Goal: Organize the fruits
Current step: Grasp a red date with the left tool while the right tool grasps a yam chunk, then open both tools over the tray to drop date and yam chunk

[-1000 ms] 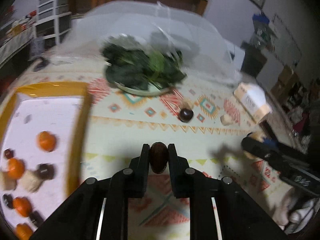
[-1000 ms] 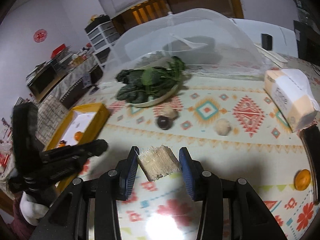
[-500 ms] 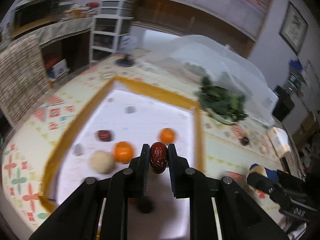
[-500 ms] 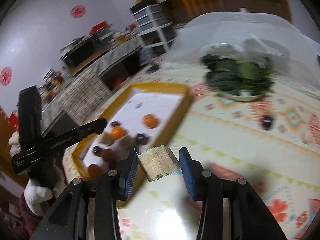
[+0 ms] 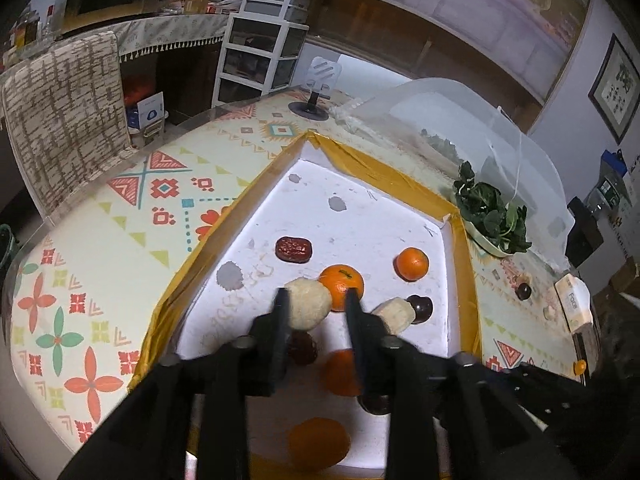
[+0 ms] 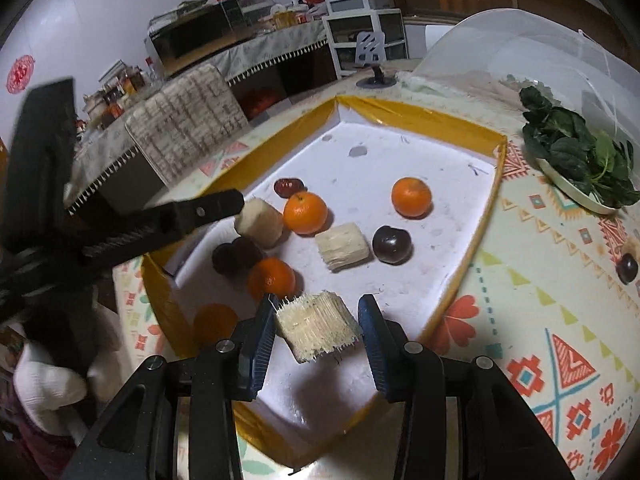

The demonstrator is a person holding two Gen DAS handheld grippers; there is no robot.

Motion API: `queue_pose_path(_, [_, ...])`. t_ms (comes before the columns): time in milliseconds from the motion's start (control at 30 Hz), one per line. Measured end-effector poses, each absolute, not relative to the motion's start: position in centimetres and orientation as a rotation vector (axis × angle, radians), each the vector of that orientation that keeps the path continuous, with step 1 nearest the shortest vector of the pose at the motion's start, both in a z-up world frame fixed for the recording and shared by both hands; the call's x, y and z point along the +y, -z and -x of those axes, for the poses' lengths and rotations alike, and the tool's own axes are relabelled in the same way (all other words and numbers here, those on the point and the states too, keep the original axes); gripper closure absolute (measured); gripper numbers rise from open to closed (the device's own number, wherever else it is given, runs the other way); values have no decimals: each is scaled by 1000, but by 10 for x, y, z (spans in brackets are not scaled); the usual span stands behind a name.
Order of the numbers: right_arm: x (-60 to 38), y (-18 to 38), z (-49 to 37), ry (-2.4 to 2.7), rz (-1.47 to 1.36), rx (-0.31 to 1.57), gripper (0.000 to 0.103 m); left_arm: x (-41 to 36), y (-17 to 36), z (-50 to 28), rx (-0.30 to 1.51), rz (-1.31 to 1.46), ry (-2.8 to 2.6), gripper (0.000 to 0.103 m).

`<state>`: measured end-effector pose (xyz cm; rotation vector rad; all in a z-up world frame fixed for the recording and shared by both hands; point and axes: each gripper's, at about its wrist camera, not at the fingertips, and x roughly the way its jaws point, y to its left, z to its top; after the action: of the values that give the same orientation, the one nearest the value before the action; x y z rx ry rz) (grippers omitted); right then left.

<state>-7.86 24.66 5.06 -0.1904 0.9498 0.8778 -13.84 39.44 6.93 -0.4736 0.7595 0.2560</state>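
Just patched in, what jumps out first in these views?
The yellow-rimmed tray holding bright oranges, dark fruits and pale blocks. In front, the right tool grips a pale fibrous block over the tray's near end. A plate of greens sits right of it.

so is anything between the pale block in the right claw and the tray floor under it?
Nothing visible. The pale block, held in the right claw, hangs over a bare white patch of the yellow-rimmed tray; the nearest orange sits just beyond, to the left.

Oranges [image 6: 305, 213] and dates [image 5: 293, 249] lie in the tray [image 6: 404, 114] (greens plate [image 6: 576, 194] to its right).
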Motion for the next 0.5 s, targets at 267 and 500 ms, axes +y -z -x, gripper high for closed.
queue_pose_path(267, [244, -44, 78, -834, 198, 924, 54, 386, -88, 149, 708, 395, -365, 28])
queue_pose_path(500, [227, -58, 80, -825, 159, 885, 46, 368, -104, 155, 678, 307, -429, 24])
